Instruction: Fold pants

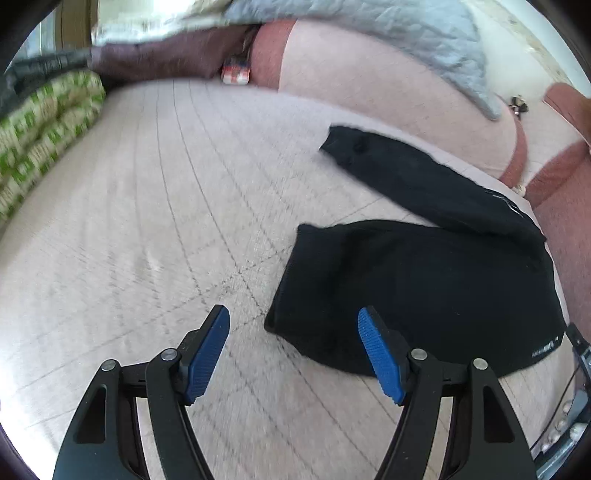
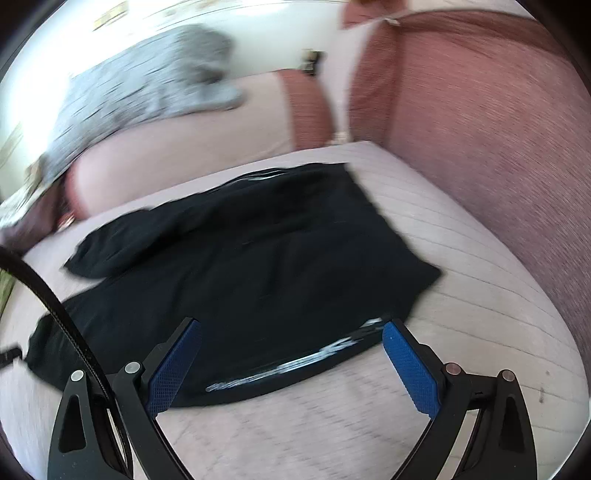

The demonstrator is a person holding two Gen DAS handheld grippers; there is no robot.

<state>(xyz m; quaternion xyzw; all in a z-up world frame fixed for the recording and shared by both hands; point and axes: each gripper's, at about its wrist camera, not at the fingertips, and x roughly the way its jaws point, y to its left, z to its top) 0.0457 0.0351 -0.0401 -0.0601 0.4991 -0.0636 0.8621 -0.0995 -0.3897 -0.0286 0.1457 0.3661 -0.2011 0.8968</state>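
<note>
Surface: a pale sheet (image 1: 155, 206) with a thin grid of lines covers the bed and carries everything.
Pants: the black pants (image 1: 424, 288) lie bunched on the sheet near its right edge in the left view; one narrow part runs away from the main heap toward the pillows. White lettering shows on the near hem.
Pants, right view: the pants (image 2: 258, 258) stretch across the middle of the sheet, the lettered band along the near edge; the frame is blurred, so the folds cannot be made out.
Left gripper: the left gripper (image 1: 293, 328) hangs above the sheet with its blue pads (image 1: 205, 354) spread wide and nothing between them; the right pad overlaps the near corner of the pants, contact cannot be told.
Right gripper: the right gripper (image 2: 291, 332) has its fingers wide apart over the lettered band, holding nothing; whether it touches the cloth cannot be told.
Pillows: a pale pillow (image 1: 388, 96) with a rust band lies at the far edge, a grey cloth (image 1: 406, 33) draped on it.
Left edge: a green patterned blanket (image 1: 44, 136).
Right view, far right: a large rust cushion (image 2: 480, 129) beside the sheet.
</note>
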